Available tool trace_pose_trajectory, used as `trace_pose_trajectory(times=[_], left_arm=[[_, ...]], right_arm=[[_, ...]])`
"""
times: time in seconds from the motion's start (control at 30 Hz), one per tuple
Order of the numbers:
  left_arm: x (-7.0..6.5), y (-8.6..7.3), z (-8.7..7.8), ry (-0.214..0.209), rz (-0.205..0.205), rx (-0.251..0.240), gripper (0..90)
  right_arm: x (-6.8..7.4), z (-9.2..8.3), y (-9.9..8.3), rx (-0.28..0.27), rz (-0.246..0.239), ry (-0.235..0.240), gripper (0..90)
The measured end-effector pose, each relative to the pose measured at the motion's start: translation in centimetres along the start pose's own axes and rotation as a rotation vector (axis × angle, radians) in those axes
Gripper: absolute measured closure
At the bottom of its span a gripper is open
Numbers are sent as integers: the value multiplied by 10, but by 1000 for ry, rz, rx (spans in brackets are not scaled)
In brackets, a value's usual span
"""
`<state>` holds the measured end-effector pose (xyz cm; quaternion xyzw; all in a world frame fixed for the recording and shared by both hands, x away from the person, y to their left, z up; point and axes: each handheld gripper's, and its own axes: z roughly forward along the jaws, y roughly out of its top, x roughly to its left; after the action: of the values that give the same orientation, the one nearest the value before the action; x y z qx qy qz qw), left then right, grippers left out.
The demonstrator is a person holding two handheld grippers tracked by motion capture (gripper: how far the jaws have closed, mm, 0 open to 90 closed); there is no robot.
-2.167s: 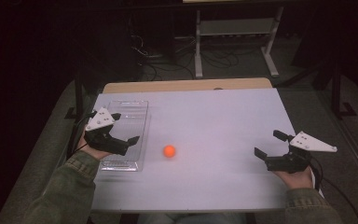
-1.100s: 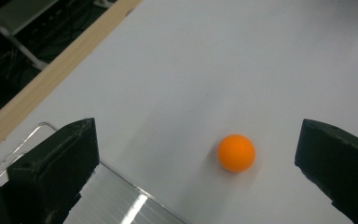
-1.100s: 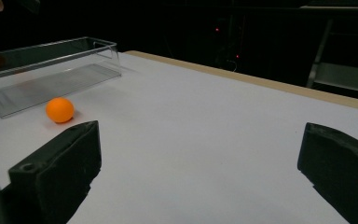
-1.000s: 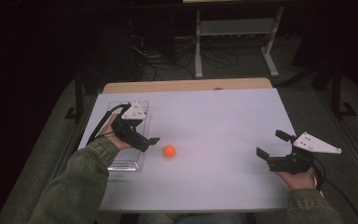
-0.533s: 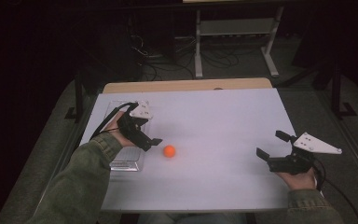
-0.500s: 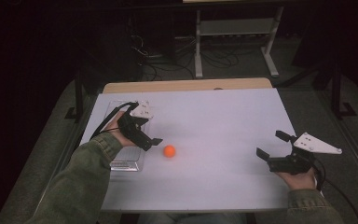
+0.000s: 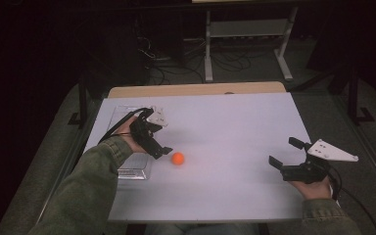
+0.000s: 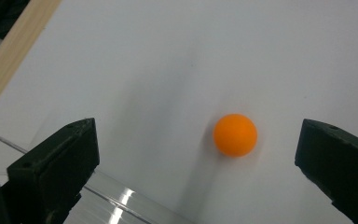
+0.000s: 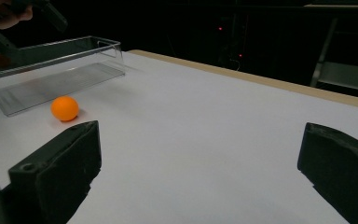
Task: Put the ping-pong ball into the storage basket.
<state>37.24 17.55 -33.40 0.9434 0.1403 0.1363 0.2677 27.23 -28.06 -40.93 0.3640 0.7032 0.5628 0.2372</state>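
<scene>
So the white worktop takes up most of the scene, with a strip of bare wood along its far edge. On the person's left side of it sits a clear plastic tray, long and shallow, nothing visible inside it. The left claw hangs over the tray's inner edge, tilted down toward the worktop, jaws spread wide and holding nothing. In the left gripper view the little orange ball sits between those two jaws, closer to the right-hand one, not touching either. The right claw rests low on the person's right side of the worktop, well apart from everything, jaws also wide open and empty. The ball lies on the bare worktop just beside the tray, near the middle.
</scene>
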Motion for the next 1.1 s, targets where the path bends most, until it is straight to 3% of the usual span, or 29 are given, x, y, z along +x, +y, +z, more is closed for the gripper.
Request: trace_pose_trajectory(times=[0.23, 1.1], left_arm=[[-1, -1, 7, -18, 16, 46, 0], [-6, 1, 26, -68, 67, 118, 0]], right_arm=[[1, 0, 0, -2, -1, 8, 0], [0, 1, 0, 4, -1, 17, 0]])
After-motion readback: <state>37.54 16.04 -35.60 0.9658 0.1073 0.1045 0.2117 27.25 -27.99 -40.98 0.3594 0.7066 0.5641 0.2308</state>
